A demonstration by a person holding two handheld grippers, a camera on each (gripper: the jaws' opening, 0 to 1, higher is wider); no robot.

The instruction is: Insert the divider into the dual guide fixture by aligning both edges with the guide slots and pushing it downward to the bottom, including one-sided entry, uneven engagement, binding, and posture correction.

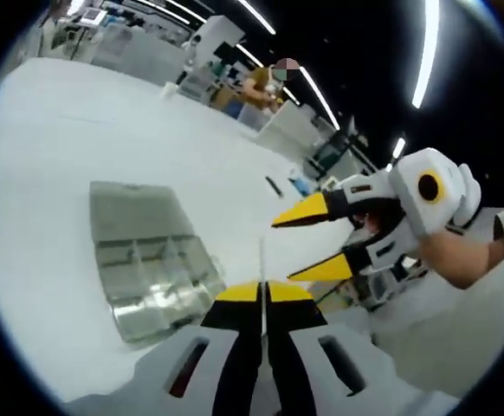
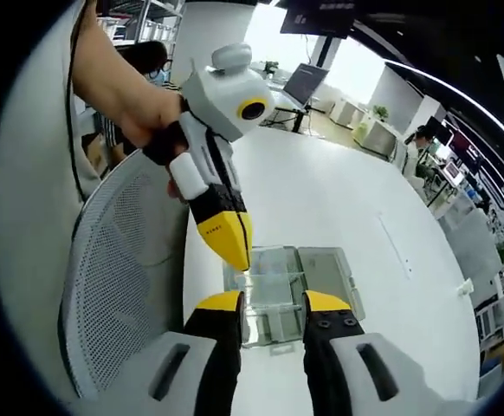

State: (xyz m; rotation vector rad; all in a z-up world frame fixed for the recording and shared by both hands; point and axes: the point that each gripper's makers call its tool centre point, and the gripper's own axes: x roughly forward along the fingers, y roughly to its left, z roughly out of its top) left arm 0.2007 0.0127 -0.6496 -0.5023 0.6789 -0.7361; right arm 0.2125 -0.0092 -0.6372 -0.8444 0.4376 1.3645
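No words or numbers can be read here. In the right gripper view, the left tool (image 2: 232,245) has a tiny dark mark on its yellow tip, but it is too small to read. A dark screen (image 2: 319,16) hangs near the ceiling, and its picture is too blurry to make out. In the left gripper view, nothing with letters shows clearly.

white table (image 1: 53,173), clear fixture (image 1: 152,260) (compartmented)
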